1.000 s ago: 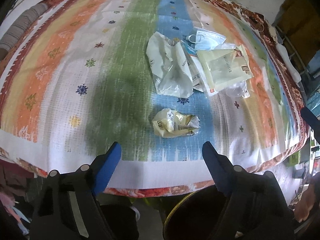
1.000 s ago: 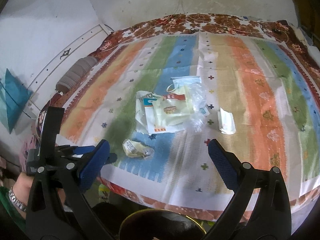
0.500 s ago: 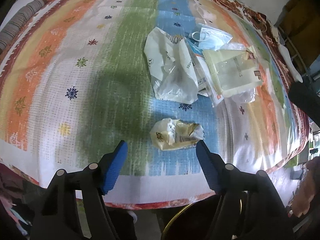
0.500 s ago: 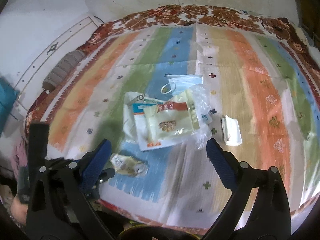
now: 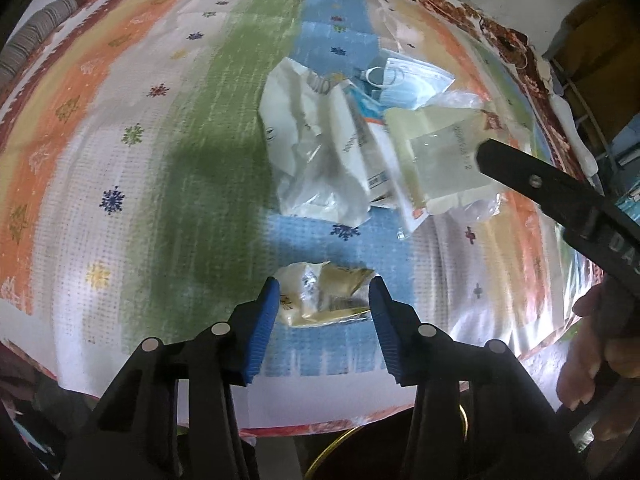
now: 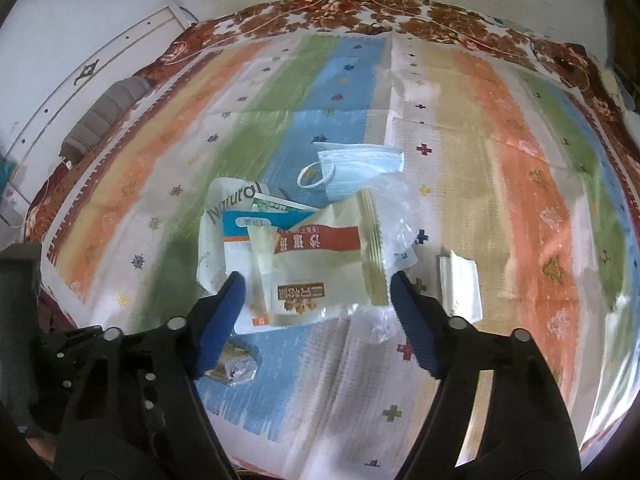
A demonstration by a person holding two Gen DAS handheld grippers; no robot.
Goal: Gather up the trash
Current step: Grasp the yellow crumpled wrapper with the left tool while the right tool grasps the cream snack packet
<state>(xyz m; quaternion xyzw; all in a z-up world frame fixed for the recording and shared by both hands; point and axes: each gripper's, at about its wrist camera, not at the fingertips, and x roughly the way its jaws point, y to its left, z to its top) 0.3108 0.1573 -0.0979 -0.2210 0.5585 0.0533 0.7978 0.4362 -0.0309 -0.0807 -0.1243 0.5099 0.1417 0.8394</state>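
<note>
Trash is lying on the striped bedspread [image 6: 500, 128]. My left gripper [image 5: 323, 312] is bracketing the crumpled wrapper [image 5: 326, 298] near the bed's edge, jaws narrowed at either side of it, though I cannot tell whether they are touching it. My right gripper [image 6: 316, 304] is hovering, jaws wide, over the snack bag [image 6: 320, 264] atop the pile, beside a face mask [image 6: 356, 166].

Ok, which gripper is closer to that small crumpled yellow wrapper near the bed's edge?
Left. The left gripper has its open fingers on either side of the crumpled wrapper. The right gripper sits further off, open around the big cream snack bag.
</note>
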